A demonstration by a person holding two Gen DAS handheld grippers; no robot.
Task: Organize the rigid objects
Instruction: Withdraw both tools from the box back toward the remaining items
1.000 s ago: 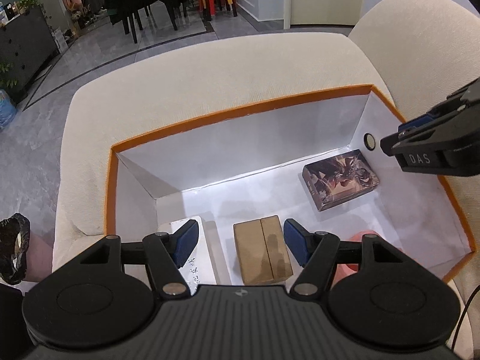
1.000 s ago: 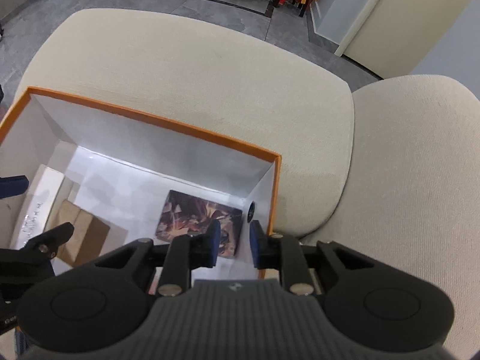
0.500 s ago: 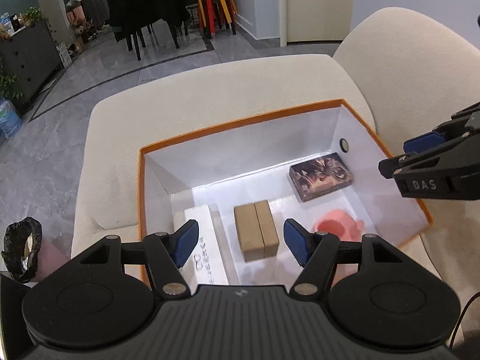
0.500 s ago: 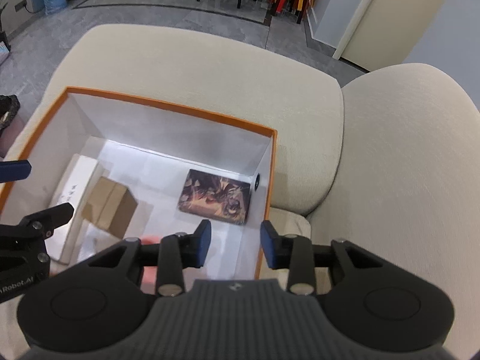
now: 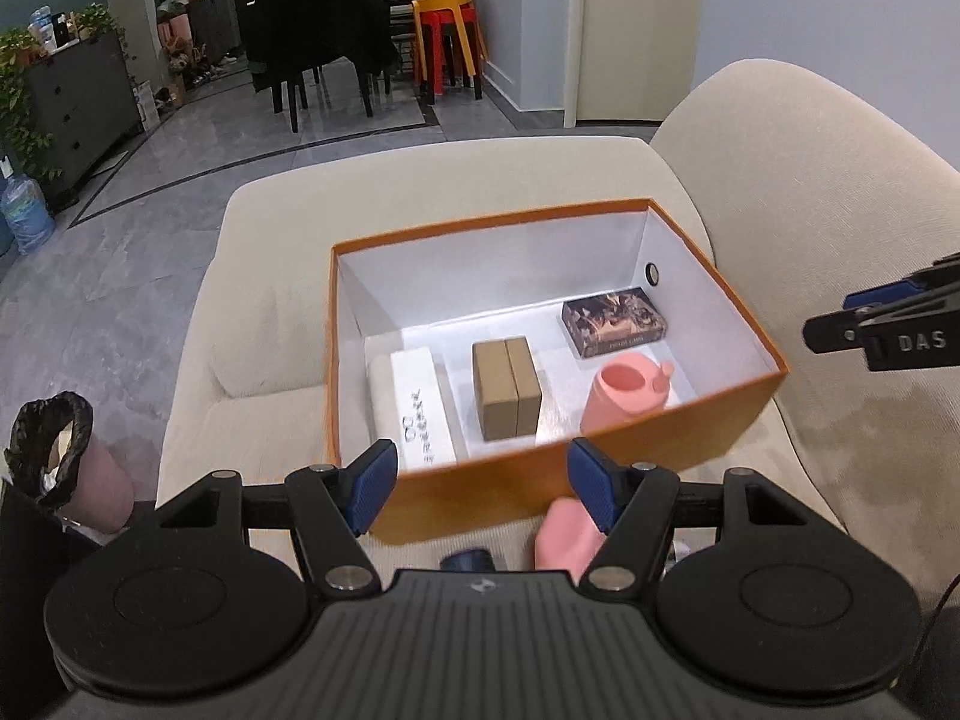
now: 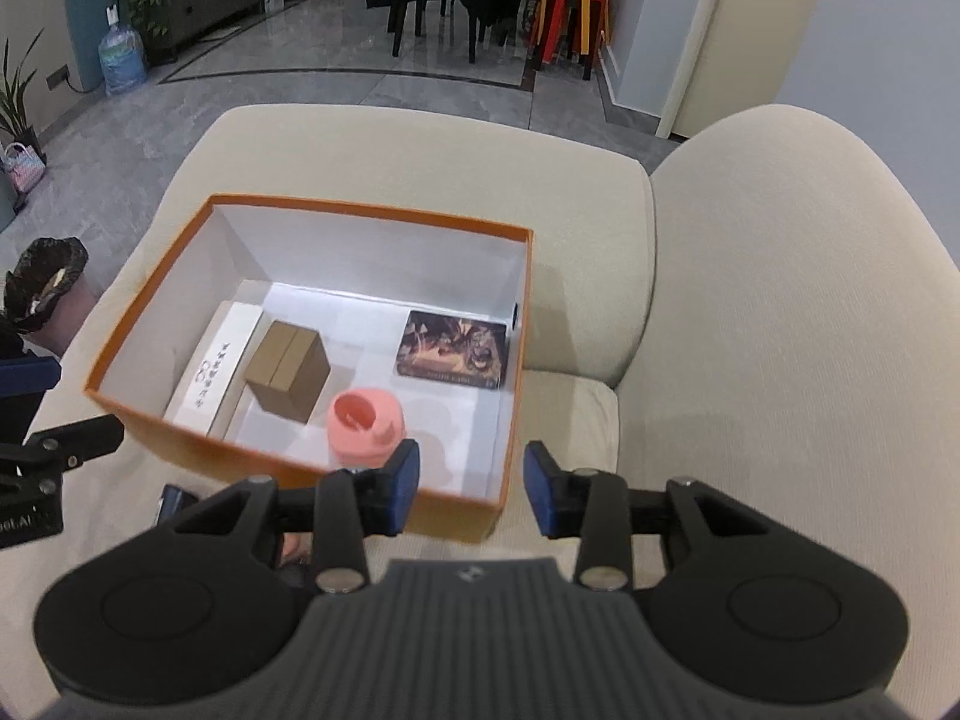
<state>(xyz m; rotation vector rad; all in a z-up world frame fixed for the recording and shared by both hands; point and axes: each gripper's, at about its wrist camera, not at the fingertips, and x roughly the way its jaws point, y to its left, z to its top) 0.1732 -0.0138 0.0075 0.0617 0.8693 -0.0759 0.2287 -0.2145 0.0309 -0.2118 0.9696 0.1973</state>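
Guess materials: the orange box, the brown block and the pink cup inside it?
Orange box: looks like matte paperboard, with thin straight walls and a white lining. Brown block: probably kraft cardboard, dull tan with a seam down the top. Pink cup: likely moulded plastic or silicone, with a smooth, even colour; the pictures cannot settle which.

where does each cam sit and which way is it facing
Left wrist: sits behind the left tongs, looking steeply down at the orange box on the sofa; the right tongs' tips show at the right edge.
Right wrist: sits behind the right tongs, whose jaws are opening with nothing between them, looking down at the same box; the left tongs show at the left edge.
Shared: box, pink cup, brown carton.
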